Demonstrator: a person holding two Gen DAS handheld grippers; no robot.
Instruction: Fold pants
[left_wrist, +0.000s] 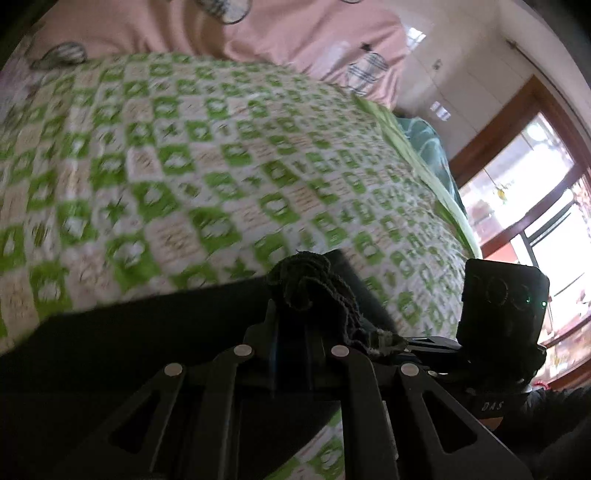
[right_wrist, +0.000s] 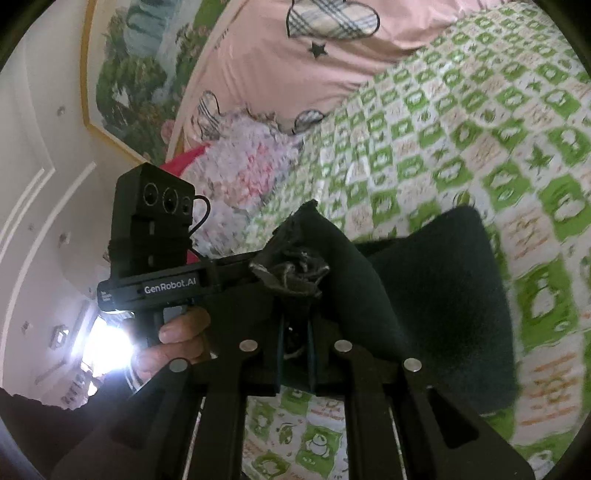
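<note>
Green-checked bedspread (left_wrist: 221, 166), dark pants (right_wrist: 436, 288) (bunched)

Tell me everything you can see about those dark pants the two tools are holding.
The pants are very dark, nearly black, of a soft matte cloth with a rough, frayed-looking hem. Each hand-held gripper is shut on a bunched bit of that edge: the left hand-held gripper and the right hand-held gripper. The cloth is lifted at the pinched edges and drapes away over the green-and-white checked bedspread. Whether its far end rests on the bedspread is unclear.
</note>
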